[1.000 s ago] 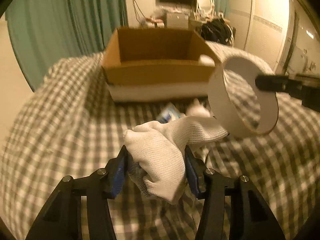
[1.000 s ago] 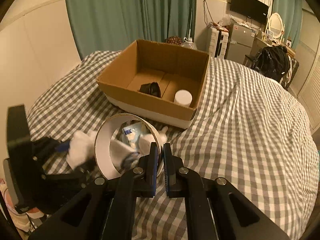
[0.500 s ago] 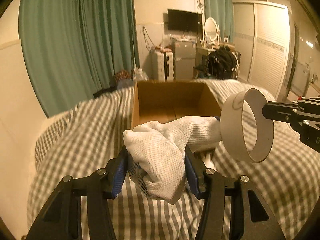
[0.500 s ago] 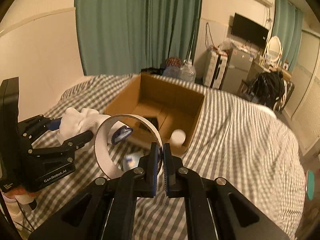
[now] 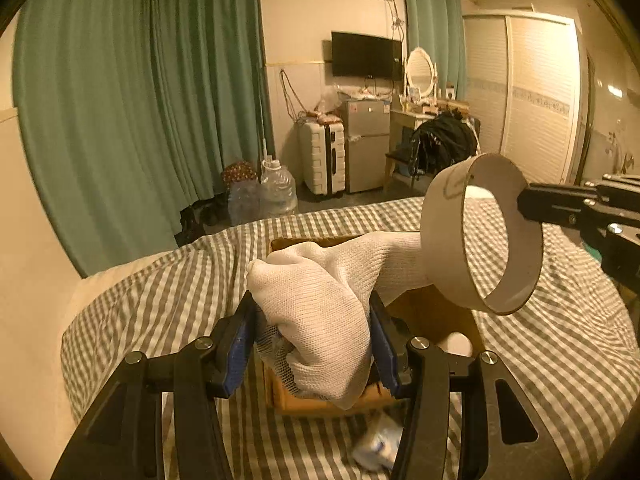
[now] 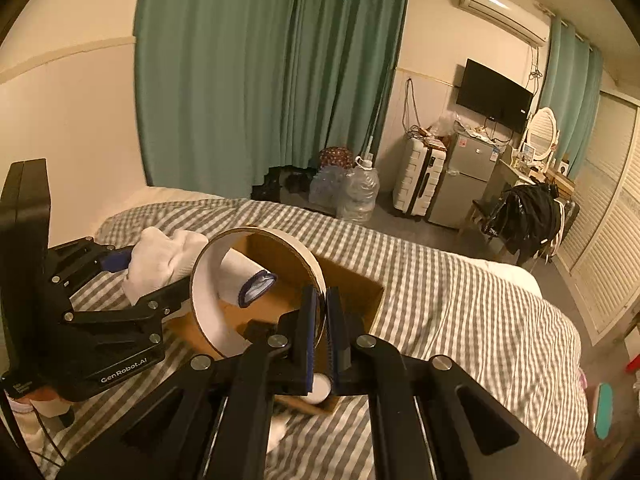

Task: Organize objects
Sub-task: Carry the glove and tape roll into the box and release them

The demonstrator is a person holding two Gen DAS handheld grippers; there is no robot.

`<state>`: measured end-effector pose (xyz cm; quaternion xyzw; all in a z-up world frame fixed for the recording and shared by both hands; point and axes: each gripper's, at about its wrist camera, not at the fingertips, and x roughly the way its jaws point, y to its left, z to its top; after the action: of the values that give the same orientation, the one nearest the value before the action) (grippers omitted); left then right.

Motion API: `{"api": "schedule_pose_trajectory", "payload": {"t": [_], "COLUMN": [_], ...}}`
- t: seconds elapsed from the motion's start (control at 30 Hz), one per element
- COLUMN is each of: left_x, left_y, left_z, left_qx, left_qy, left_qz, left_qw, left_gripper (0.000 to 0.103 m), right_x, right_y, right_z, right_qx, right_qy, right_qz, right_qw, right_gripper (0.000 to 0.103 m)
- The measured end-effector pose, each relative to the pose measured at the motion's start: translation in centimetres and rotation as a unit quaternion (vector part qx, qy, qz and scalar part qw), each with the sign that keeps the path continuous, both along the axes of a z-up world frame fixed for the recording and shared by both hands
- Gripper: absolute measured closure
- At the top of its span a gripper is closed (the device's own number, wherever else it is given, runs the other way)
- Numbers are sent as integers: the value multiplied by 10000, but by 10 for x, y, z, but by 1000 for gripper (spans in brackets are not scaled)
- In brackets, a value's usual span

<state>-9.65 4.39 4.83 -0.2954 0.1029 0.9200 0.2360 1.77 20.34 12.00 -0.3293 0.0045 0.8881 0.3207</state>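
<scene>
A bunched white knit glove (image 5: 316,320) is clamped between the blue pads of my left gripper (image 5: 312,344), its cuff trailing right. My right gripper (image 6: 323,320) is shut on the wall of a wide cardboard ring (image 6: 256,292), which hangs upright in the air. In the left wrist view the ring (image 5: 480,236) floats at the right, just beyond the glove. Both loads hover over an open cardboard box (image 6: 352,292) on the bed, mostly hidden behind them. A white round jar (image 6: 320,388) sits inside the box. The left gripper (image 6: 148,276) holds the glove (image 6: 160,260) left of the ring.
The bed has a grey-checked cover (image 5: 168,300). A small pale packet (image 5: 378,446) lies on it in front of the box. Past the bed's far edge stand water bottles (image 6: 360,196), a white suitcase (image 6: 416,180), a small fridge (image 6: 468,180) and green curtains (image 5: 140,120).
Both grippers have risen with the glove and the ring still held. The box has slid from ahead of them to below them, and more of the room shows.
</scene>
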Motion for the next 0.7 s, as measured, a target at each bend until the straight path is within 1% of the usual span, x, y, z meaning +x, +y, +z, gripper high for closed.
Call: {"api": "schedule_pose_trajectory", "payload": {"t": [0.07,0.17,0.27,0.33,0.47,0.57,0.7], "left_x": [-15,-32,-41,-47,-51,-51,-47], "left_y": [9,20,28,33,42,42,39], "left_z": [-8,-24,-45,-59,-74,-78,-76], "left_qx": [-136,-339,-532,-679,-881,-914,-811], "left_qy": [-53,-111,-273,-406,-438,-461,-571], "left_qz": [6,-22,-81,-110,-102,-110,-46], "left_qw": [9999,9994,9982,9968,9951,9947,9951], "left_gripper": [50,50,50,50,50,48,38], "right_x": [-11,-26,-36,-40,-41,-35,-20], "right_y": [15,38,60,73,88,92,92], "right_z": [-4,-21,-42,-60,-89,-96,-87], "right_qx": [2,-81,-155,-296,-471,-764,-979], "right_qy": [-89,-267,-476,-596,-821,-722,-420], "right_qz": [-35,-58,-120,-180,-236,-196,-212], "right_qw": [10000,9996,9987,9976,9952,9943,9941], "right_gripper": [98,98,98,98,98,98,98]}}
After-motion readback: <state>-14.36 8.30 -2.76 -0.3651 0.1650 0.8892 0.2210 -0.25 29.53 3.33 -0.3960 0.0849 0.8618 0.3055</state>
